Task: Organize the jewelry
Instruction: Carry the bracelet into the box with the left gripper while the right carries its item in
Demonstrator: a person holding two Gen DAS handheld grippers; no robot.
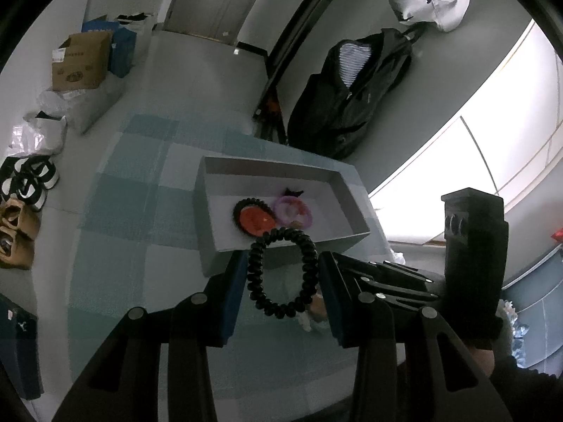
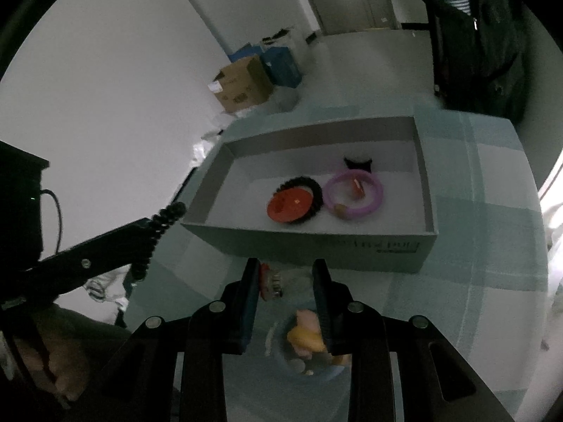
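My left gripper (image 1: 281, 260) is shut on a black spiral coil ring (image 1: 281, 270), which hangs upright just in front of the grey open box (image 1: 281, 172). Inside the box lie an orange-red disc circled by another black coil (image 1: 255, 219), a purple ring (image 1: 293, 211) and a small black piece (image 1: 293, 192). In the right wrist view my right gripper (image 2: 285, 267) hovers before the box's front wall (image 2: 316, 242). A small clip with a red top and clear teeth (image 2: 269, 281) sits between its fingers, against the left pad. Below it a blue ring with pink and yellow bits (image 2: 302, 339) lies on the table.
A teal checked cloth (image 1: 140, 211) covers the table. On the floor at the left are a cardboard box (image 1: 81, 59), bags and shoes (image 1: 24, 190). A black jacket (image 1: 352, 95) hangs behind the box. The right gripper's fingers (image 1: 387, 281) reach in close beside the left one.
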